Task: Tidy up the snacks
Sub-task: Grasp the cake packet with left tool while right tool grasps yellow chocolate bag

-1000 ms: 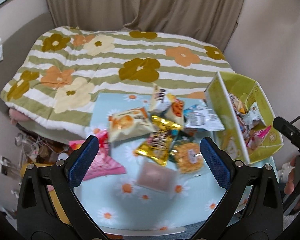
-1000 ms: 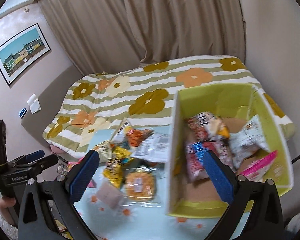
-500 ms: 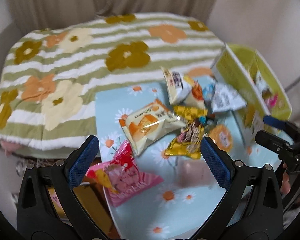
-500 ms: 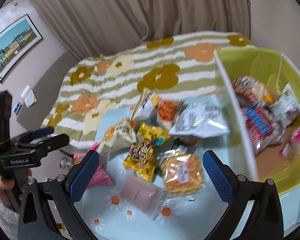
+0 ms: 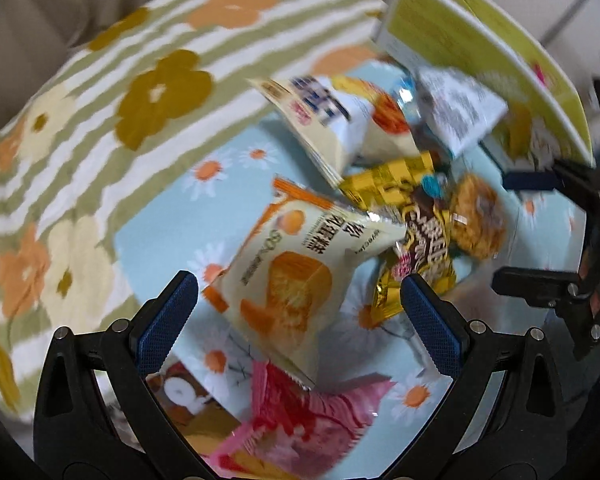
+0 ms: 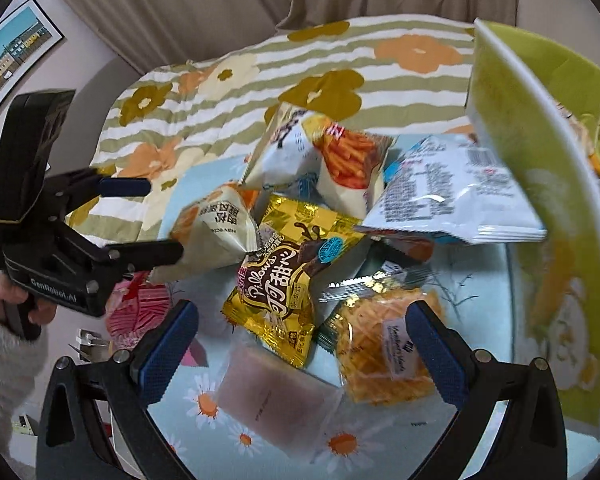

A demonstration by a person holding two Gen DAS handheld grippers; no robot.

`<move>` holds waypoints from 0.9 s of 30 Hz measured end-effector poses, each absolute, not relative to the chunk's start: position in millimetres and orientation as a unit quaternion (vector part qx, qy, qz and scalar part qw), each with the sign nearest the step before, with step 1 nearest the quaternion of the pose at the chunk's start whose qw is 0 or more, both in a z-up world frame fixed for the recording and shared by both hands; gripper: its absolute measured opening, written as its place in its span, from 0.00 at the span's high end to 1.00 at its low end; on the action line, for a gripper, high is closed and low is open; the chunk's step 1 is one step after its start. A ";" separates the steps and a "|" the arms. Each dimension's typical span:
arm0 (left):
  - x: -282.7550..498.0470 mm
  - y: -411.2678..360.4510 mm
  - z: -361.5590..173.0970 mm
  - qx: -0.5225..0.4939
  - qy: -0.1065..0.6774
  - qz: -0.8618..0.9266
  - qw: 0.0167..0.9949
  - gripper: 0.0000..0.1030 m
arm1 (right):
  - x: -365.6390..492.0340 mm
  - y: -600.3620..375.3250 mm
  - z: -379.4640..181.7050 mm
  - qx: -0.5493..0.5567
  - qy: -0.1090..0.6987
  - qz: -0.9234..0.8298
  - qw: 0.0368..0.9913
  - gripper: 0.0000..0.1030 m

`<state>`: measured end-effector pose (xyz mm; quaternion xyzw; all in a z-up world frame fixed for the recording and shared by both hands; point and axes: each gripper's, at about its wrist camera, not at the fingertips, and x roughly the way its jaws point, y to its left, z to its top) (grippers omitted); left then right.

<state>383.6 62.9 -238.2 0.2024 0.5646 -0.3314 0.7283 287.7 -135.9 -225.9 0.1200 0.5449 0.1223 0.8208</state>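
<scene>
A pile of snack packets lies on a daisy-print table (image 6: 380,440). My left gripper (image 5: 298,300) is open, low over a cream and orange cake packet (image 5: 292,272) whose near end sits between its fingers. A pink packet (image 5: 312,420) lies under it. My right gripper (image 6: 300,328) is open above a gold Pillows packet (image 6: 288,272), a waffle packet (image 6: 380,344) and a pale pink packet (image 6: 272,396). A green box (image 6: 540,160) stands to the right. The left gripper (image 6: 164,218) shows in the right wrist view beside the cake packet (image 6: 216,228).
A fries packet (image 6: 340,160) and a white and blue packet (image 6: 452,196) lean at the back of the pile. A flowered striped quilt (image 6: 300,64) covers the bed behind the table. A hand in a pale sleeve (image 6: 4,344) holds the left gripper.
Both grippers have dropped closer to the pile. The left one closed in on the cream cake packet. The right one swung from the green box toward the gold packet.
</scene>
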 end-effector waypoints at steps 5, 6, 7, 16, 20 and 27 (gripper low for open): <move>396.6 56.2 -261.9 0.218 0.577 -0.344 0.708 0.02 | 295.9 -129.7 -241.6 0.119 0.554 0.127 0.814 0.00; 400.3 56.5 -265.7 0.210 0.579 -0.348 0.707 0.02 | 297.7 -128.6 -244.3 0.121 0.556 0.128 0.813 0.00; 402.7 56.7 -268.2 0.205 0.582 -0.349 0.705 0.02 | 299.4 -127.8 -246.3 0.122 0.557 0.129 0.812 0.00; 409.7 49.4 -290.1 0.196 0.600 -0.368 0.683 0.24 | 310.7 -119.0 -251.8 0.126 0.550 0.133 0.815 0.00; 405.9 49.6 -290.5 0.199 0.596 -0.373 0.683 0.30 | 312.9 -114.3 -256.4 0.129 0.551 0.131 0.814 0.00; 399.1 56.9 -280.0 0.199 0.584 -0.358 0.701 0.36 | 319.2 -113.2 -260.0 0.133 0.553 0.121 0.814 0.04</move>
